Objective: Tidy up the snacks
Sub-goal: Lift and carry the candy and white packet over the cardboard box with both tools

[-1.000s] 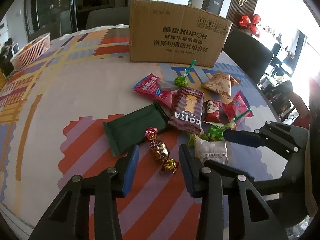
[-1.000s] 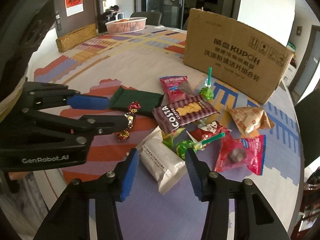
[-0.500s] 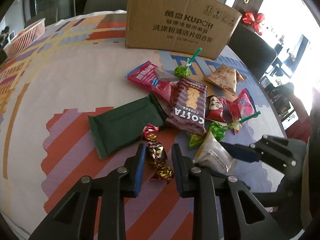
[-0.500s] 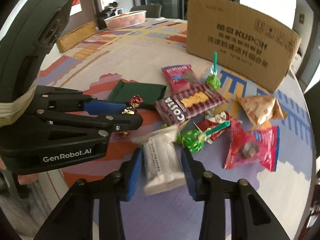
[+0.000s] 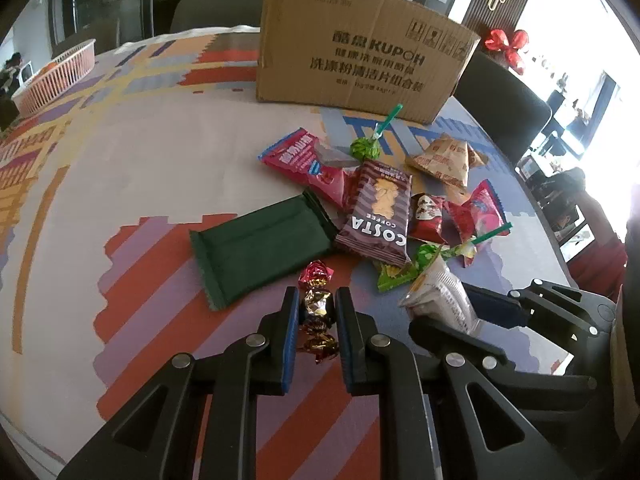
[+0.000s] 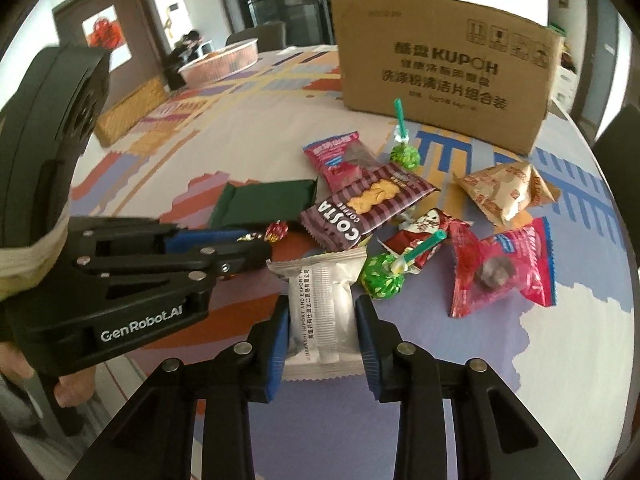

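A string of foil-wrapped candies (image 5: 317, 312) lies on the patterned tablecloth (image 5: 160, 168). My left gripper (image 5: 318, 300) is closing on it, and its blue pads touch the gold candy on both sides. My right gripper (image 6: 322, 308) is closing on a white snack packet (image 6: 322, 308), which is squeezed between its pads; in the left wrist view the white snack packet (image 5: 440, 300) tilts up off the cloth. Just beyond lie a dark green wrapper (image 5: 260, 248), a brown Costa biscuit pack (image 5: 380, 216), a pink packet (image 5: 304, 160) and two green lollipops (image 5: 364, 148).
A cardboard box (image 5: 360, 48) stands at the far side of the table. A triangular tan pack (image 5: 444, 156) and red packets (image 5: 476, 216) lie to the right. A pink basket (image 5: 56, 72) sits far left. Dark chairs (image 5: 500, 108) ring the table.
Both grippers have narrowed from wide apart. The left came down around the foil candies; the right closed on the white packet, turned it lengthwise and tipped it up.
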